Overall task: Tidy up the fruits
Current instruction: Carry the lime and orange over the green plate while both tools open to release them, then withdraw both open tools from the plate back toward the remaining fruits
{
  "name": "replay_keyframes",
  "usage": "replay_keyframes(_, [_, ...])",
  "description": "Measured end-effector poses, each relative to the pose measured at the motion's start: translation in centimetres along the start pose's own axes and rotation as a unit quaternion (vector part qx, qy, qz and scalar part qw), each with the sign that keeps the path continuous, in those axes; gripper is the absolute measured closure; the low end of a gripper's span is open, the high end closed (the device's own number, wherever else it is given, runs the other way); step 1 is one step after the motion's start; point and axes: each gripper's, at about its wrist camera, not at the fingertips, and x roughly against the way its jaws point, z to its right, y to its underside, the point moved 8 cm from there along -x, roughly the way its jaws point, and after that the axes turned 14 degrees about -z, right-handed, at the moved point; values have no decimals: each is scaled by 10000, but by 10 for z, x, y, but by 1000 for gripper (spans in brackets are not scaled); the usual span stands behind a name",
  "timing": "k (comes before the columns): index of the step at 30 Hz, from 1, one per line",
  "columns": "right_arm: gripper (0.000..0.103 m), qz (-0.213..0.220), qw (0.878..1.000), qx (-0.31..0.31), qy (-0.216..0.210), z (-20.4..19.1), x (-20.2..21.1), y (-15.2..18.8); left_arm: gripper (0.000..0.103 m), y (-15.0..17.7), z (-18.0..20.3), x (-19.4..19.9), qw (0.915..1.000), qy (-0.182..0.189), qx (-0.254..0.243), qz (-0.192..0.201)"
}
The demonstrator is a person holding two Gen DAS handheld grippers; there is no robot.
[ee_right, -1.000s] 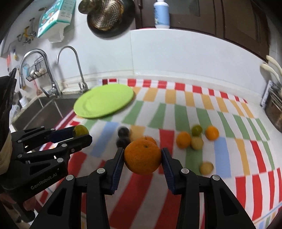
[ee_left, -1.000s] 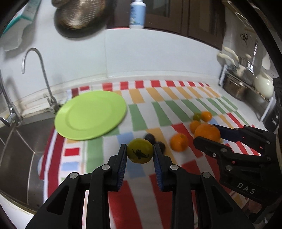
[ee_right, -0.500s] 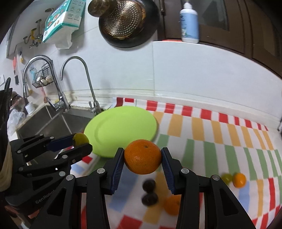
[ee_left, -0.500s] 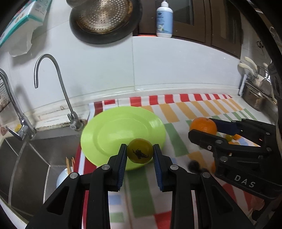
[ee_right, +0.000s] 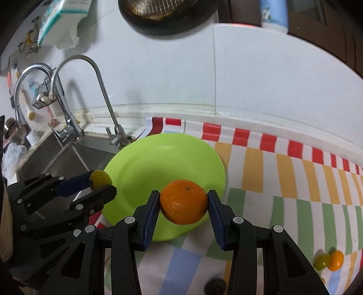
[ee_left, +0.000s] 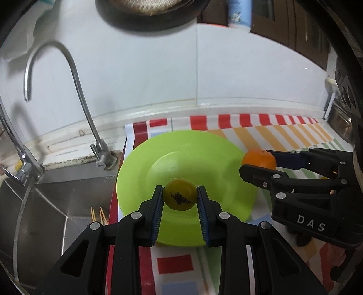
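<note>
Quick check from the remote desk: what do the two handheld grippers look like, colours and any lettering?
Both are matte black plastic with silver screw heads and ribbed blue pads. The left gripper bears faint "GenRobot" lettering, the right gripper white "DAS" letters. No cables or sleeves show.

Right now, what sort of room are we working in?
Most likely a home kitchen counter: a steel sink with curved taps, a pan hanging on the wall, and a green plate on a striped cloth.
</note>
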Motion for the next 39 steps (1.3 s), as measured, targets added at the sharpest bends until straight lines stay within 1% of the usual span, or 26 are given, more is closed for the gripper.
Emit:
replay_keyframes(5, [60, -308, 9995, 19, -25, -1, -28, -10, 74, 0, -9, -23, 9996, 70, 51, -276])
replay_keyframes(9, [60, -469, 9989, -10, -66, -1, -44, -12, 74, 1, -12, -33, 9993, 69, 46, -371])
replay_keyframes(14, [59, -592, 9982, -54, -66, -1, -53, -10, 73, 3, -14, -41, 9989, 155, 90, -438])
replay_keyframes(15, [59, -616, 9981, -60, -70, -1, -54, -10, 72, 4, -14, -41, 9988, 165, 94, -447])
replay_keyframes(16, [59, -617, 9980, -70, -74, -1, -54, -9, 67, 4, -15, -41, 9989, 154, 116, -436])
replay_keyframes(17, [56, -594, 9982, -93, -58, -1, -53, -9, 63, 5, -16, -40, 9989, 137, 151, -421])
replay_keyframes(18, [51, -553, 9984, -103, -59, -1, -51, -10, 61, 4, -17, -40, 9989, 130, 175, -421])
replay_keyframes(20, [51, -481, 9988, -117, 11, 0, -46, -11, 59, 5, -20, -35, 9989, 130, 219, -394])
replay_keyframes(22, [51, -400, 9991, -163, 28, 3, -39, -11, 57, 5, -22, -28, 9991, 46, 251, -348])
replay_keyframes(24, [51, -284, 9992, -270, 46, 7, -28, -10, 51, 6, -23, -20, 9993, -3, 231, -296])
replay_keyframes(25, [51, -224, 9993, -306, 44, 8, -22, -9, 48, 6, -23, -15, 9994, -22, 224, -252])
replay_keyframes(27, [51, -129, 9993, -339, 90, 10, -11, -6, 46, 5, -19, -4, 9997, -44, 164, -152])
replay_keyframes(29, [50, -21, 9993, -342, 148, 11, 1, -2, 40, 4, -16, 8, 9999, -89, 113, -22])
replay_keyframes(30, [46, 30, 9992, -349, 181, 12, 7, 0, 39, 4, -14, 16, 9999, -102, 99, 60])
replay_keyframes(32, [43, 159, 9988, -382, 257, 13, 21, 7, 37, 3, -11, 26, 9998, -93, 87, 179])
replay_keyframes(38, [42, 442, 9967, -484, 474, 19, 57, 24, 25, 6, 3, 56, 9989, -56, 83, 454])
replay_keyframes(39, [38, 499, 9961, -491, 537, 21, 64, 27, 24, 6, 6, 61, 9987, -66, 75, 500])
